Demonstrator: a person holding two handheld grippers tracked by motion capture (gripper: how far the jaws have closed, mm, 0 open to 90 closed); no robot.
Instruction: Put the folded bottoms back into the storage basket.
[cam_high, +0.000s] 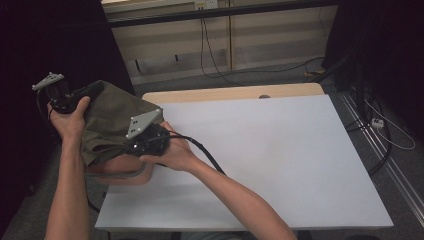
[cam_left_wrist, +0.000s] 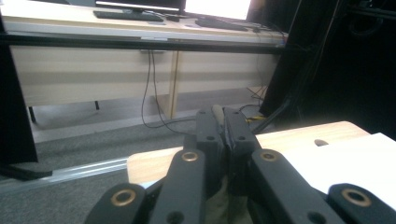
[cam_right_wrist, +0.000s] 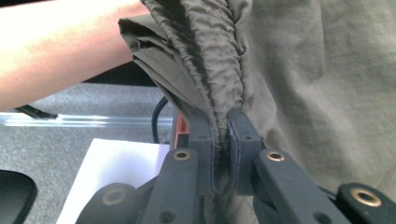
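Both tongs are clenched on an olive cloth (cam_high: 107, 117), which hangs in the air off the near left corner of the white surface (cam_high: 260, 155). The left tongs (cam_left_wrist: 223, 122) pinch a thin edge of it, with a sliver of fabric showing at their tips. The right tongs (cam_right_wrist: 223, 140) grip a gathered, elastic-like hem, the folds bunching above them. In the high view the cloth drapes between the two hands, partly covering the left forearm (cam_high: 67, 200).
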